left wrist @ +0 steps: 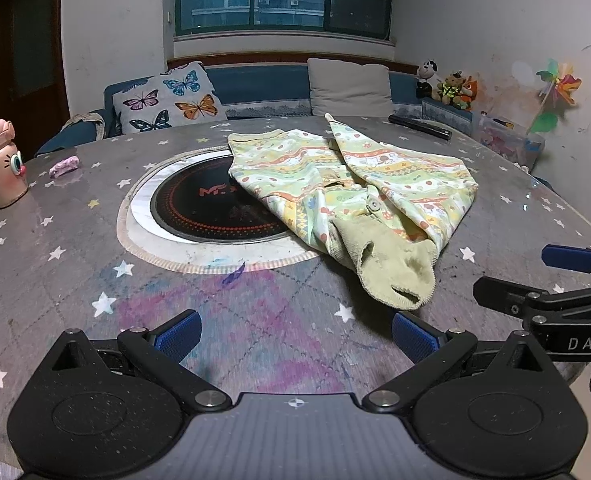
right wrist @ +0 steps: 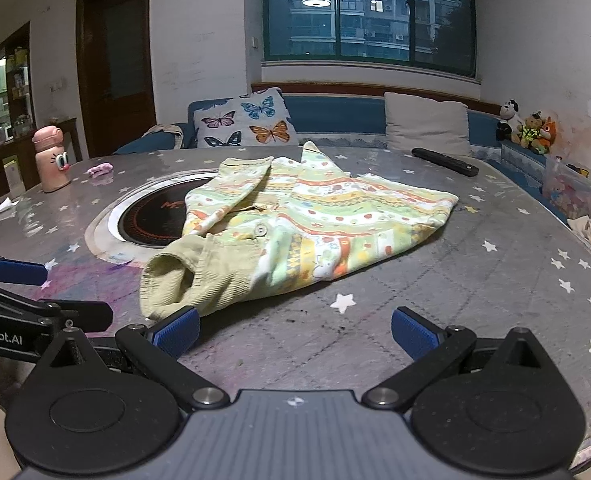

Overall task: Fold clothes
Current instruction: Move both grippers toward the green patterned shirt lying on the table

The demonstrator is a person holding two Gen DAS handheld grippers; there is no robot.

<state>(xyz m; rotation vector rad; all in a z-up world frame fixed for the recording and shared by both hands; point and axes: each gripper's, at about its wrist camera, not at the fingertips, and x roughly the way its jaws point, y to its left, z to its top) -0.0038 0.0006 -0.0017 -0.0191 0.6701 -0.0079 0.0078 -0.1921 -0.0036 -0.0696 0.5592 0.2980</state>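
Note:
A small patterned garment in pale green, yellow and orange lies partly folded on the round table, with a plain green ribbed collar at its near end. The same garment fills the table's middle in the right wrist view. My left gripper hovers open over the table just short of the collar, nothing between its blue pads. My right gripper is open too, its left pad close to the collar's edge. The right gripper also shows at the right edge of the left wrist view, and the left gripper at the left edge of the right wrist view.
A round black induction hob is set into the table, partly under the garment. A pink bottle and a pink wad stand far left, a black remote far right. A sofa with cushions runs behind.

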